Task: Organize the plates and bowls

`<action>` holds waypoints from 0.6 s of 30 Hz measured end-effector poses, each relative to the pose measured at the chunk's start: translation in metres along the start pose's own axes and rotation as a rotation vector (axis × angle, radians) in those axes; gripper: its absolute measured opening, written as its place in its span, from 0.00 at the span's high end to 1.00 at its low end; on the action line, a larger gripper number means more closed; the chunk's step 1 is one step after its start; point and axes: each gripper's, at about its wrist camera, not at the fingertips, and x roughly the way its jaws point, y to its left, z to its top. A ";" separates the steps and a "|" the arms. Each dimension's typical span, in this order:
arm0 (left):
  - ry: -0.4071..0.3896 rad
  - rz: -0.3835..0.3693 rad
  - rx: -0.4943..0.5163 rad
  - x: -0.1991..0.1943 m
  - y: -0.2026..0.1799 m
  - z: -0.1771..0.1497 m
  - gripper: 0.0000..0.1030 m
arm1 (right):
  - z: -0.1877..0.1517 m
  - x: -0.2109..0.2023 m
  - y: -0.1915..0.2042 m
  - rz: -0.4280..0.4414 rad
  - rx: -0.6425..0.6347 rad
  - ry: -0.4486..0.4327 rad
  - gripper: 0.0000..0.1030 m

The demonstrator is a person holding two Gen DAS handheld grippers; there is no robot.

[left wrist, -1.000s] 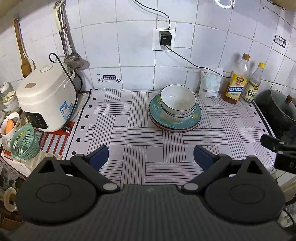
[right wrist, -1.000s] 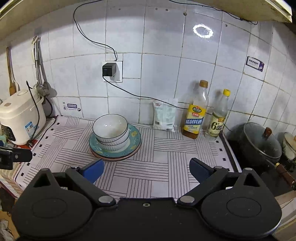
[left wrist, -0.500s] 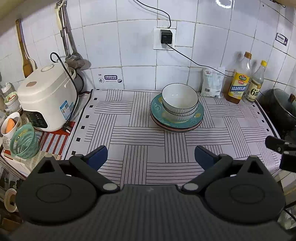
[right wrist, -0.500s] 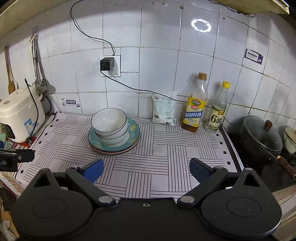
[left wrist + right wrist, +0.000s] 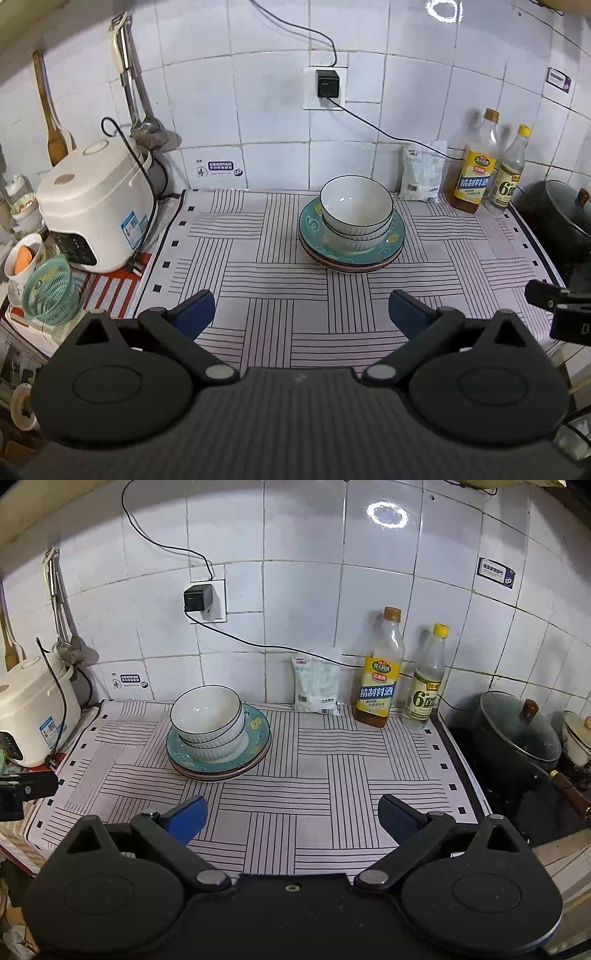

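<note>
Two white ribbed bowls (image 5: 355, 206) sit nested on a stack of plates, a teal one (image 5: 314, 225) on top and pinkish ones under it, on the striped mat toward the back. The stack also shows in the right wrist view, bowls (image 5: 207, 712) on the teal plate (image 5: 258, 723). My left gripper (image 5: 301, 314) is open and empty, well in front of the stack. My right gripper (image 5: 291, 818) is open and empty, in front and to the right of it.
A white rice cooker (image 5: 92, 206) stands at the left, with a green basket (image 5: 50, 291) beside it. A white bag (image 5: 317, 685) and two bottles (image 5: 380, 675) stand against the tiled wall. A dark lidded pot (image 5: 517, 734) sits at the right.
Both grippers have drawn back and up a little from the stack, so the bowls look slightly smaller and farther. Both stay open; the dishes have not moved.
</note>
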 end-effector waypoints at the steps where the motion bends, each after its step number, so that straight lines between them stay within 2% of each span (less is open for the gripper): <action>1: -0.003 -0.004 0.002 0.000 0.000 0.000 0.01 | 0.000 0.000 0.000 0.000 0.002 0.002 0.03; 18: -0.022 -0.003 -0.009 -0.004 0.002 -0.002 0.01 | -0.001 0.007 0.000 0.000 0.017 0.024 0.03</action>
